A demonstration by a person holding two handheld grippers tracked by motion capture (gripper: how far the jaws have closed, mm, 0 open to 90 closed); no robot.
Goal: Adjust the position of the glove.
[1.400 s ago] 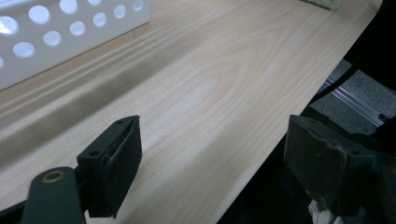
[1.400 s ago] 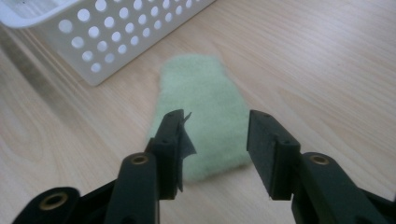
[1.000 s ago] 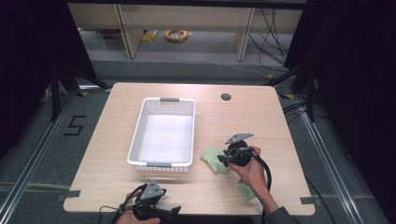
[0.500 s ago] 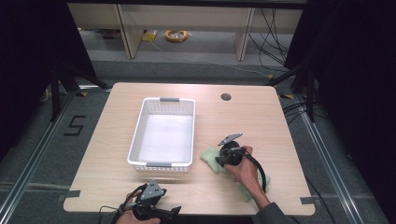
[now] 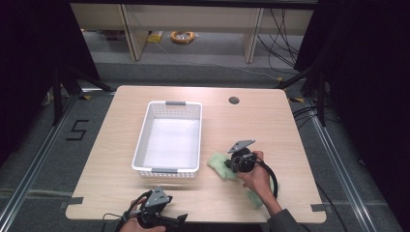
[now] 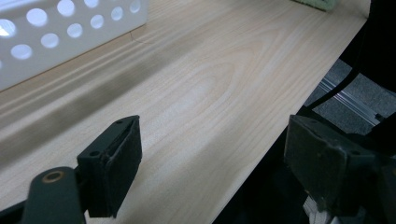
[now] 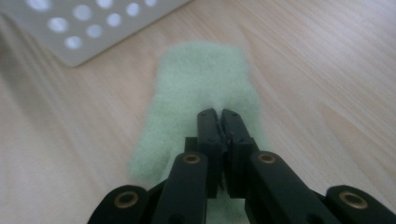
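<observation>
Each gripper is black. The right gripper [image 5: 231, 161] carries a grey three-cornered plate at its 12 o'clock side, and a thick black cable loops off toward 5 o'clock beside a dark grey sleeve. The left gripper [image 5: 181, 218] bears the same grey plate. Close up, its fingers [image 6: 114, 163] are flat, square black pads with worn edges; brass-coloured rivets pin the black linkage bars.

1. A pale green cloth [image 5: 220, 164] is laid flat on the wooden surface [image 5: 270, 125], just beside the near right corner of the white basket [image 5: 169, 140].
2. It is seen as soft and fuzzy, with a rounded far edge.
3. A small fold of it is pinched between the closed fingers [image 7: 208, 122] of the right gripper [image 7: 218, 113].
</observation>
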